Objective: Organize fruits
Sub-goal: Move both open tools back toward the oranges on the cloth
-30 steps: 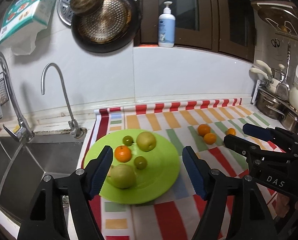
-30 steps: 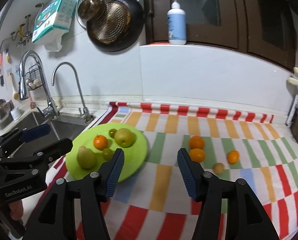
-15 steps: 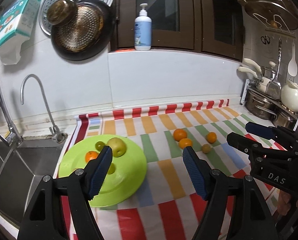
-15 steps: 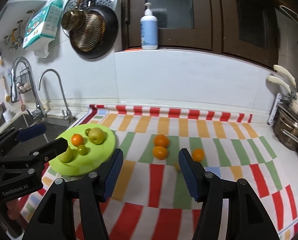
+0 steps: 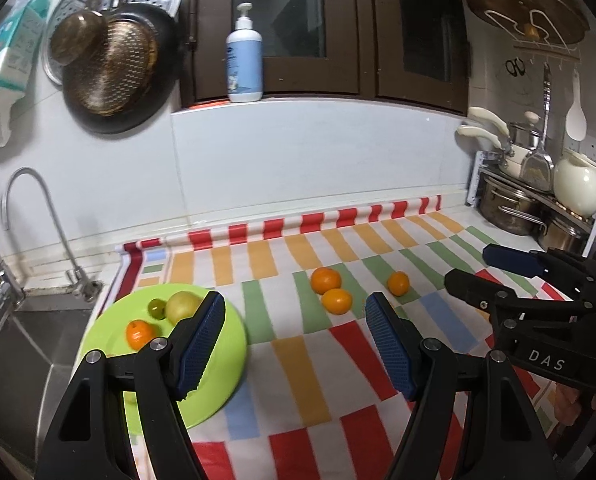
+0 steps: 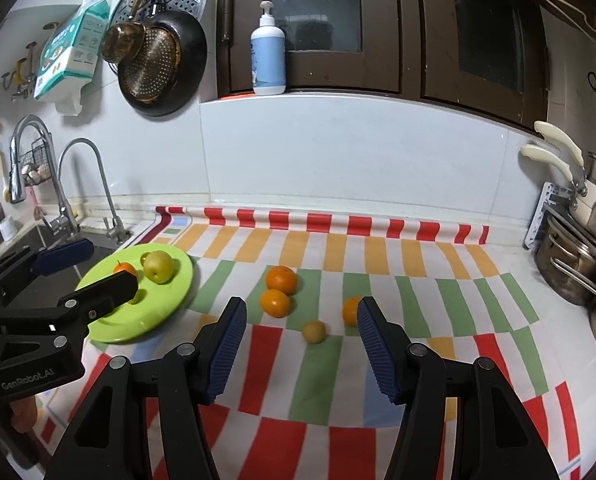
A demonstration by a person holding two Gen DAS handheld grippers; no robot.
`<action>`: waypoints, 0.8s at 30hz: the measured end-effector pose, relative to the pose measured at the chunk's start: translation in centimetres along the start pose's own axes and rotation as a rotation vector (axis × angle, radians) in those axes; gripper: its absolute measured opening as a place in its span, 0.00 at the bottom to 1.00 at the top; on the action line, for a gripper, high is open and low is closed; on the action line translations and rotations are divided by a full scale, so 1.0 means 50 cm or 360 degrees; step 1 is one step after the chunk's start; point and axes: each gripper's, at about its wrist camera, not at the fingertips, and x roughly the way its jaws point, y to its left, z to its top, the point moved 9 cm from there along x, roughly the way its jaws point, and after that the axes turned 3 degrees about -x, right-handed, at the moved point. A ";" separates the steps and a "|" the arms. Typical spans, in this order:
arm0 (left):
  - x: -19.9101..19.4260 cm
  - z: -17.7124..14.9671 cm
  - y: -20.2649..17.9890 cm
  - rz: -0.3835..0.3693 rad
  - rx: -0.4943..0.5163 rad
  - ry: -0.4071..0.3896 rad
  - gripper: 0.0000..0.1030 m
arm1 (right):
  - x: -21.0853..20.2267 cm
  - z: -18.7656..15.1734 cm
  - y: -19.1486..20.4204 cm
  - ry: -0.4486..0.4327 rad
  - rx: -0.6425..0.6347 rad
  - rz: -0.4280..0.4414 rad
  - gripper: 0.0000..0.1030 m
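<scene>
Fruits are split between two spots right now, and neither pair of tongs has anything in it. The right gripper (image 6: 300, 344) has its blue pads spread with only striped cloth showing between them; a small yellow fruit (image 6: 313, 331) lies on the cloth in the gap as the camera sees it, untouched, and a small orange (image 6: 351, 311) peeks out from behind the right pad. The left gripper (image 5: 294, 346) is spread just as wide, also empty, hanging over the cloth between the plate and the loose fruit.

Moving outward: two bigger oranges, touching each other, the far orange (image 6: 281, 279) and the near orange (image 6: 275, 303), lie on the striped tablecloth (image 6: 418, 280), a little beyond the right gripper's tips. That makes four pieces loose on the cloth.

Off to the left, beside the sink (image 5: 26, 320), the green plate (image 6: 178, 280) already carries a pale pear (image 6: 159, 266), a plated orange (image 5: 139, 334) and a small green fruit (image 5: 157, 308); the left gripper's body hides part of the plate, so there may be more on it.

My read: part done, with four pieces left to gather, and the yellow one looks the likeliest next pick.
</scene>
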 end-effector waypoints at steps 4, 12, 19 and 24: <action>0.030 0.002 -0.018 -0.0053 0.0035 0.0015 0.70 | 0.015 -0.007 -0.017 0.0013 0.0012 -0.0007 0.57; 0.107 -0.010 -0.029 -0.0126 0.0119 0.0092 0.62 | 0.081 -0.027 -0.024 0.0097 0.0020 0.0020 0.57; 0.179 -0.036 -0.032 -0.0195 0.0173 0.0207 0.57 | 0.152 -0.057 -0.025 0.0204 0.0038 0.0045 0.56; 0.223 -0.050 -0.038 -0.0241 0.0216 0.0279 0.56 | 0.191 -0.075 -0.023 0.0265 0.0038 0.0072 0.51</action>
